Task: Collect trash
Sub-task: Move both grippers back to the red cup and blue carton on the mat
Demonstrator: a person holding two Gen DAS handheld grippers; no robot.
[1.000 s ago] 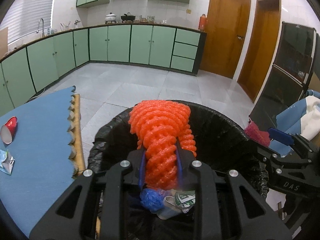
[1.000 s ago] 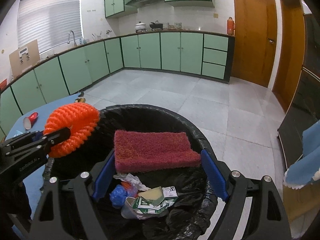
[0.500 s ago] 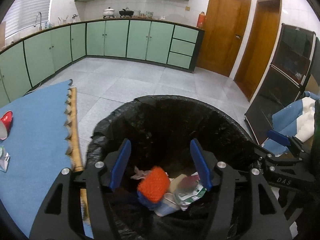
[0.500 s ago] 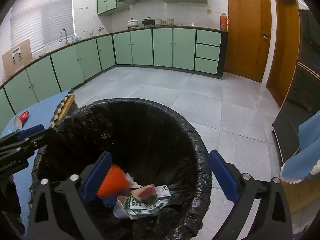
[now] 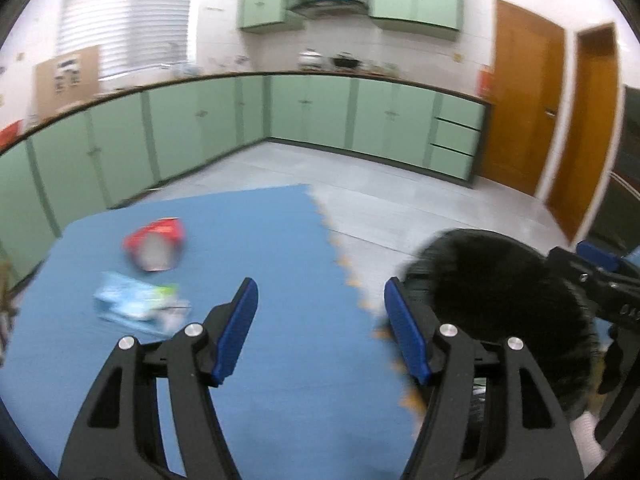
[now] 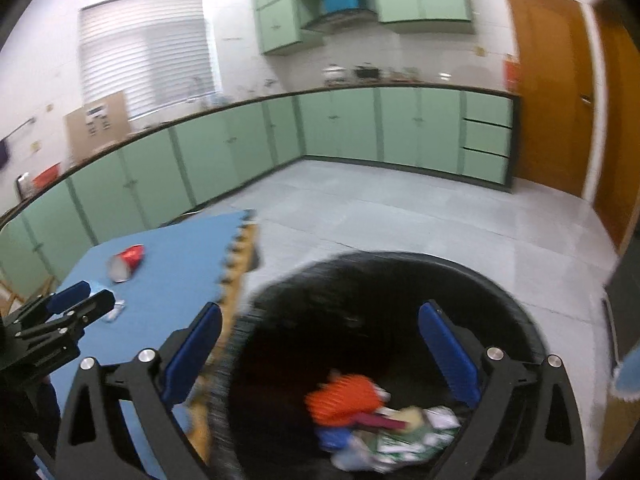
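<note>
The left gripper is hanging over the blue worktop, jaws wide apart and holding nothing. The right gripper is sitting over the black-lined bin, jaws likewise apart and empty.

Location of the task's things:
- Red cup: lying on its side, left of centre in the left wrist view.
- Pale crumpled wrapper: just below the cup, near the left jaw.
- Orange mesh sleeve: lying in the bin among other scraps, lower centre of the right wrist view.

Hazards, as judged from this position:
- Both views are smeared, which suggests fast travel; a hurried descent could strike the worktop or overshoot the wrapper.
- The wrapper is lying flat and looks thin. The jaws may be closing on nothing unless one finger is getting under an edge.
- The cup, on its side, is likely to roll away if nudged off-centre.
- The cup and wrapper are lying close together; a reach for one could push the other.
- The bin is standing just beside the worktop edge, so a swinging gripper could snag the liner.
</note>
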